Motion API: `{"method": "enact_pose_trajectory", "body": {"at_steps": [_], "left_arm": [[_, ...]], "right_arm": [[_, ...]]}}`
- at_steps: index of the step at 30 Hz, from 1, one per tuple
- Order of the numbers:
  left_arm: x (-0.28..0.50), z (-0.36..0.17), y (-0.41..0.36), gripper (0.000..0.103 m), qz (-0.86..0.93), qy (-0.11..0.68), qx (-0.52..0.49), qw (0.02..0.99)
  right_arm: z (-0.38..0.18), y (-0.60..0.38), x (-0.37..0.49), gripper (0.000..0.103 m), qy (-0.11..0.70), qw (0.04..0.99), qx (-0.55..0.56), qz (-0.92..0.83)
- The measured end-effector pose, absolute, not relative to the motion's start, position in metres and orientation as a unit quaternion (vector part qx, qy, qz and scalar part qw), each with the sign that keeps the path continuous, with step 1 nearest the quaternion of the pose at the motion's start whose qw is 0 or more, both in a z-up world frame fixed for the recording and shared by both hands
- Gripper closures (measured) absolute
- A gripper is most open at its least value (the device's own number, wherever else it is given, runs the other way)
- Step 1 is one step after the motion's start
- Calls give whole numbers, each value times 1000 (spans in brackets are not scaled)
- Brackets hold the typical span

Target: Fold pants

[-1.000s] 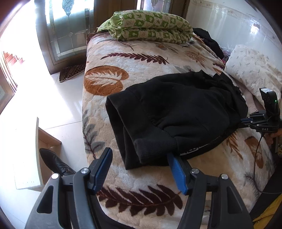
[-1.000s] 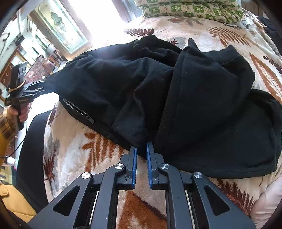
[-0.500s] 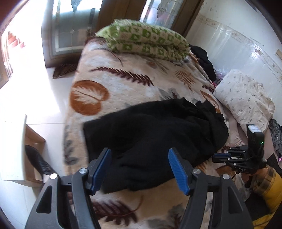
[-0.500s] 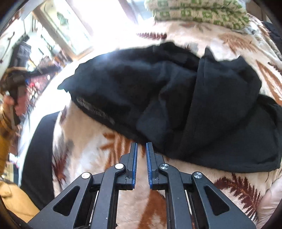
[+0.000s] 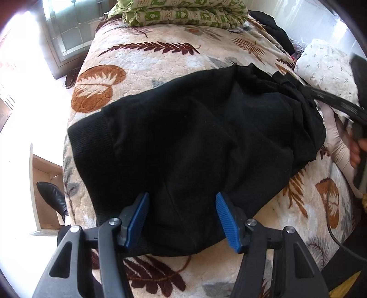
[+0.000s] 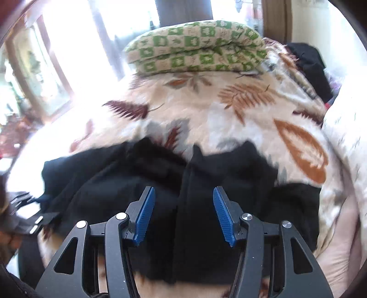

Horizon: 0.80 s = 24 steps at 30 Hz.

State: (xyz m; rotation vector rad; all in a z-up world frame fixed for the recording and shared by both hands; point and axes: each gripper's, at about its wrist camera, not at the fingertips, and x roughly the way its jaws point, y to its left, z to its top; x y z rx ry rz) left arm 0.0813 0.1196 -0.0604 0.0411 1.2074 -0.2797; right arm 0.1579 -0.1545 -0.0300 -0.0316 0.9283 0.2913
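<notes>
- The black pants [image 5: 201, 142] lie bunched across the middle of the leaf-print blanket [image 5: 142, 59], ribbed cuff toward 9 o'clock in the left wrist view.
- The left gripper [image 5: 182, 220] hangs over the near edge of the pants at 6 o'clock. Its jaws stand apart and have just been closing a little; black cloth shows between the blue pads [image 5: 226, 220], but they do not press it.
- The right gripper [image 6: 183, 215] is over the other end of the pants [image 6: 188, 206]. Its jaws have just been opening and now stand wide, released, with a fold ridge of cloth between them and untouched.
- From the left wrist view the right gripper shows only as a blurred dark shape at 3 o'clock, with a hand [image 5: 357, 149] on it.
- A folded green-checked quilt [image 5: 183, 13] sits on the blanket at 12 o'clock, well apart from the pants.
- A white pillow [image 5: 325, 66] lies at 2 o'clock, near the pants' far end.
- A black shoe [image 5: 51, 197] is on the floor at 8 o'clock, beside the bed.
</notes>
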Motion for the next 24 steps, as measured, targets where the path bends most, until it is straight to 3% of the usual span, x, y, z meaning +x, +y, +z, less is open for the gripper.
{"method": "enact_pose_trajectory", "body": {"at_steps": [3, 5, 6, 7, 15, 24], "left_arm": [[82, -47, 118, 40, -133, 551, 9, 823], [84, -37, 115, 41, -143, 537, -1, 831], [87, -34, 114, 40, -147, 533, -5, 833], [90, -32, 111, 41, -149, 532, -6, 834], [110, -44, 82, 41, -160, 544, 9, 824], [126, -39, 51, 41, -166, 544, 32, 822]], "right_arm": [[-44, -143, 185, 55, 468, 878, -28, 100], [-55, -140, 192, 69, 487, 868, -49, 82], [-58, -142, 191, 86, 489, 867, -59, 77], [-57, -144, 188, 88, 485, 869, -59, 76], [-22, -251, 128, 92, 432, 895, 112, 23], [-61, -332, 90, 89, 479, 854, 192, -61]]}}
